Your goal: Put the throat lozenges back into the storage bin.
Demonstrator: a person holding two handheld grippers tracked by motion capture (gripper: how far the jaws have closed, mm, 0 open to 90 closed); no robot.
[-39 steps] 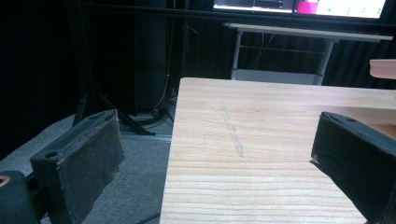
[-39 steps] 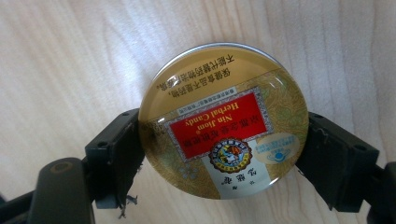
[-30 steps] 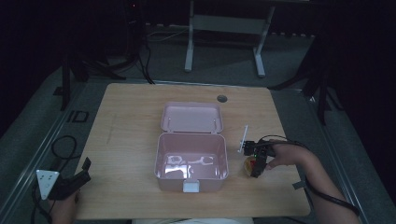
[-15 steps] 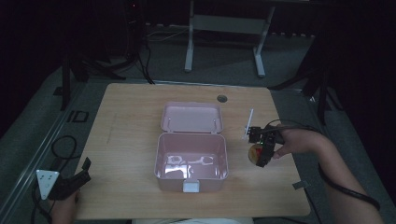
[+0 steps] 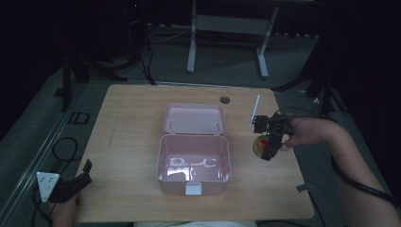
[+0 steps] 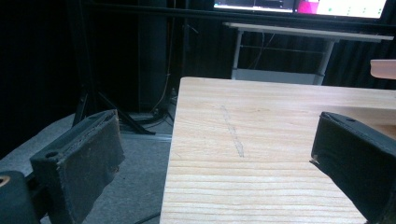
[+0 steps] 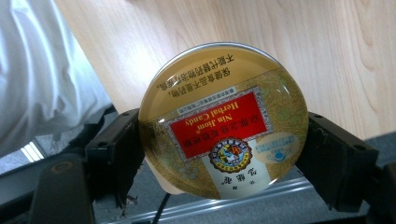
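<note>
A round gold candy tin [image 7: 223,119] with a red label is clamped between the jaws of my right gripper [image 7: 223,154]. From above, the tin [image 5: 259,146] hangs in that gripper [image 5: 265,147] over the table's right side, just right of an open pink box [image 5: 194,161] with its lid [image 5: 194,118] folded back. White markings lie on the box floor. My left gripper [image 5: 71,184] rests at the table's near left corner; its jaws [image 6: 224,163] stand wide apart over the bare wooden table [image 6: 261,140] with nothing between them.
A white stick-like item [image 5: 254,111] lies on the table behind the right gripper. A round grommet hole [image 5: 224,100] sits near the far edge. Beyond the table stands a grey metal stand [image 5: 227,28]. Cables [image 5: 61,146] trail on the floor at left.
My right gripper has lifted the tin off the table, carried it slightly farther away, and tipped it. The left gripper has stayed put.
</note>
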